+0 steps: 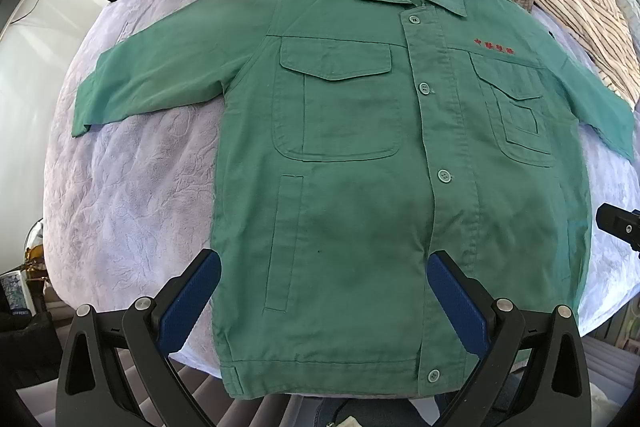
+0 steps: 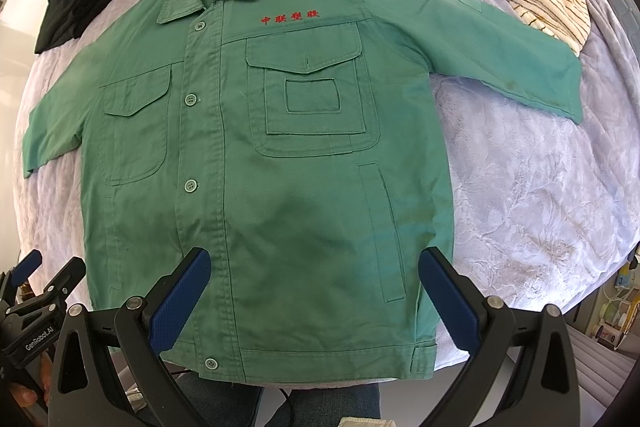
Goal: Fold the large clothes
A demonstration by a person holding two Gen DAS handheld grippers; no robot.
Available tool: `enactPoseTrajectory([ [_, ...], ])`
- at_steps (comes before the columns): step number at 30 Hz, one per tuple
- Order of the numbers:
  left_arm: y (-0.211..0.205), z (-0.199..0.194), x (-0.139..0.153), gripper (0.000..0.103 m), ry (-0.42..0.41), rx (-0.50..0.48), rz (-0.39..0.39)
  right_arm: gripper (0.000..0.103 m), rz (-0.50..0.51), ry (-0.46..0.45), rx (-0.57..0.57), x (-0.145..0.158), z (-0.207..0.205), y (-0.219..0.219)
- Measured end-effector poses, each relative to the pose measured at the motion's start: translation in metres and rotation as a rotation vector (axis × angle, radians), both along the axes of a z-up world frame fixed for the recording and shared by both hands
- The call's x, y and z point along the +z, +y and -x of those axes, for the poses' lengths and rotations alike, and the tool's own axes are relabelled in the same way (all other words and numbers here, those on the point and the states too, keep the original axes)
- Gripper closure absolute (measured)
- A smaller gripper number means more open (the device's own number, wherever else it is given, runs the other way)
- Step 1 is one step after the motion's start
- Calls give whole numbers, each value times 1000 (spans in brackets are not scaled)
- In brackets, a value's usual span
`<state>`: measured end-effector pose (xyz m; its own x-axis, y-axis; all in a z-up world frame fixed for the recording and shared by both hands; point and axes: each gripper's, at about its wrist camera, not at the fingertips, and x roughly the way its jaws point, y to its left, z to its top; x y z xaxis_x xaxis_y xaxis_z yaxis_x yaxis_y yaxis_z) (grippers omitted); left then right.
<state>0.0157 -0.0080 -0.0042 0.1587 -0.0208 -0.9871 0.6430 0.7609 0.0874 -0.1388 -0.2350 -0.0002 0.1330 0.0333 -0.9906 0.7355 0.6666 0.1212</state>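
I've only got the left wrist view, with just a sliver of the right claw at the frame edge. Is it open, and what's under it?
Observer: The right claw is open, jaws wide apart, over the lower front of the green button-up work jacket. It is gripping nothing.
Operator: The jacket's right hem corner is hidden in my view. Is it flat?
Observer: Yes. The hem corner with its small tab lies flat at the near edge of the lavender textured bedspread.
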Motion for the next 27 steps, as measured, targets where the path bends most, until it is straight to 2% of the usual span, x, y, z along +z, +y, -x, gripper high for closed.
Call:
enactPoseTrajectory([
  [5,1,2,2,0,-3,1,5,0,5,-64,2,3,1,2],
  [8,2,3,3,0,-3,-2,8,0,0,-7,0,3,2,1],
  [16,10,-3,-4,0,29,14,36,0,8,9,-9,4,4,4],
  [21,21,-25,-12,0,72,58,117,0,-14,-23,-19,2,0,9],
  [24,36,-51,-18,0,83,110,180,0,-63,-78,41,-4,-15,22],
  [27,61,-89,-25,0,56,183,236,0,-53,-42,104,-15,-33,38],
])
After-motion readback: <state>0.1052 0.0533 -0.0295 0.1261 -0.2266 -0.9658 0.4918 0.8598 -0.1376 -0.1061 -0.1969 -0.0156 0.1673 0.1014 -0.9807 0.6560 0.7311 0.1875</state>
